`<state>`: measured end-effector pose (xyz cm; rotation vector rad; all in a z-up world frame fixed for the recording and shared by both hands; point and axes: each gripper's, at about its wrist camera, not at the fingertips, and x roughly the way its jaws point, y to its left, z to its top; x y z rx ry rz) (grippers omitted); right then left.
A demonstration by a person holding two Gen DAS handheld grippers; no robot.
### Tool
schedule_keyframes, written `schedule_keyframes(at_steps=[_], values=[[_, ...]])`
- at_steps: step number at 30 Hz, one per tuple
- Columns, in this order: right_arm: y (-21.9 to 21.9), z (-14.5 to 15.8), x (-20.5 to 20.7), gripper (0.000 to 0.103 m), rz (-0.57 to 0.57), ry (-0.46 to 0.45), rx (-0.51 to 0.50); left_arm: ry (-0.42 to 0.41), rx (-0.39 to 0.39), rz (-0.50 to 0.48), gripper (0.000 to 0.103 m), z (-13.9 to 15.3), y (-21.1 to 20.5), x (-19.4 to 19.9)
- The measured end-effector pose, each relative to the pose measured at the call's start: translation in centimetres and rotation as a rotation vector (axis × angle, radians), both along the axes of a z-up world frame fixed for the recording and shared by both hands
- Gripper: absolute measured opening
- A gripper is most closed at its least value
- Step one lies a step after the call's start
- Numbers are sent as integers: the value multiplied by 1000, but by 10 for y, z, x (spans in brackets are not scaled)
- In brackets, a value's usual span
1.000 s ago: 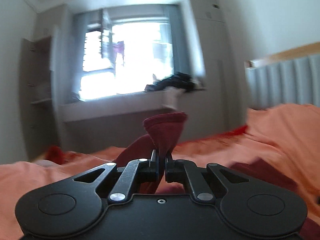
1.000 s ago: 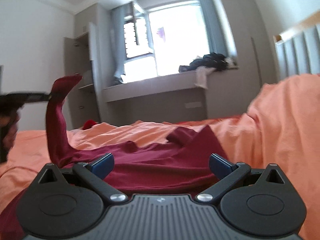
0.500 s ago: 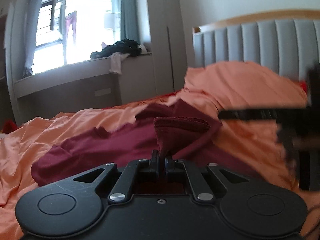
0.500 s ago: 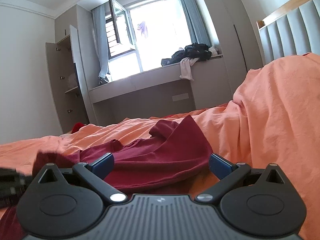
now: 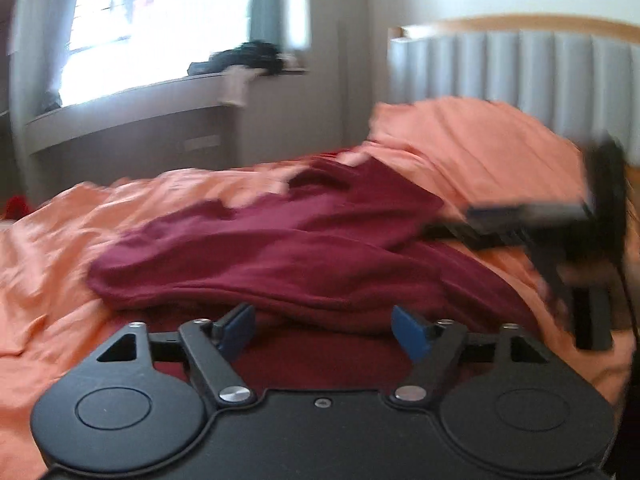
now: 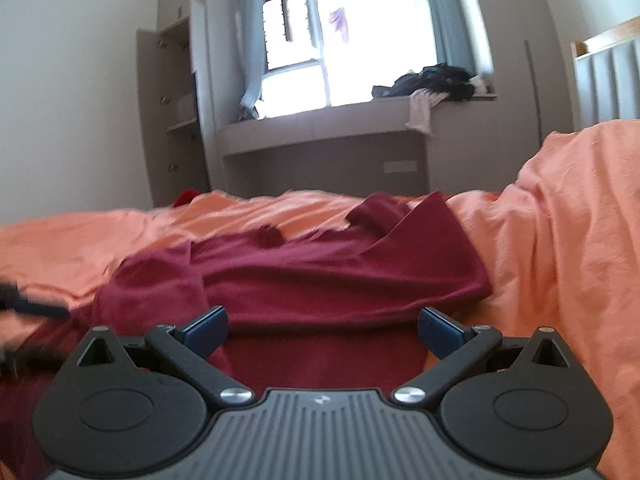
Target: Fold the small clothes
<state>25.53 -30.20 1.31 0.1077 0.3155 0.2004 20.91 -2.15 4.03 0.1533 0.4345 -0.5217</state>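
Note:
A dark red garment (image 5: 288, 256) lies rumpled on the orange bedsheet (image 5: 52, 264), partly folded over itself. My left gripper (image 5: 324, 330) is open and empty, just in front of the garment's near edge. My right gripper (image 6: 322, 330) is open and empty, low over the same garment (image 6: 320, 276), with red cloth below its jaws. The right gripper also shows blurred at the right of the left wrist view (image 5: 560, 232). The left gripper shows as a dark blur at the left edge of the right wrist view (image 6: 24, 308).
A raised mound of orange bedding (image 6: 568, 216) is on the right. A grey padded headboard (image 5: 520, 68) stands behind it. A window bench (image 6: 320, 128) with a pile of dark clothes (image 6: 432, 82) is at the far wall. An open wardrobe (image 6: 172, 120) is far left.
My left gripper carried a fold of the red garment down and across, then opened and let it go. The fold now lies on the garment. The right gripper stayed open.

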Motion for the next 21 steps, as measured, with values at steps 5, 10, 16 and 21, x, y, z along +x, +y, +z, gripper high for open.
schedule_keyframes(at_steps=[5, 10, 16, 21], values=[[10, -8, -1, 103, 27, 26, -43, 5, 17, 259, 89, 17, 41, 37], [16, -13, 1, 103, 45, 65, -70, 22, 7, 437, 94, 19, 75, 89], [17, -16, 3, 103, 58, 78, -104, 109, -46, 608, 94, 7, 102, 161], [20, -17, 2, 103, 62, 69, -138, 185, -78, 718, 93, -13, 121, 207]])
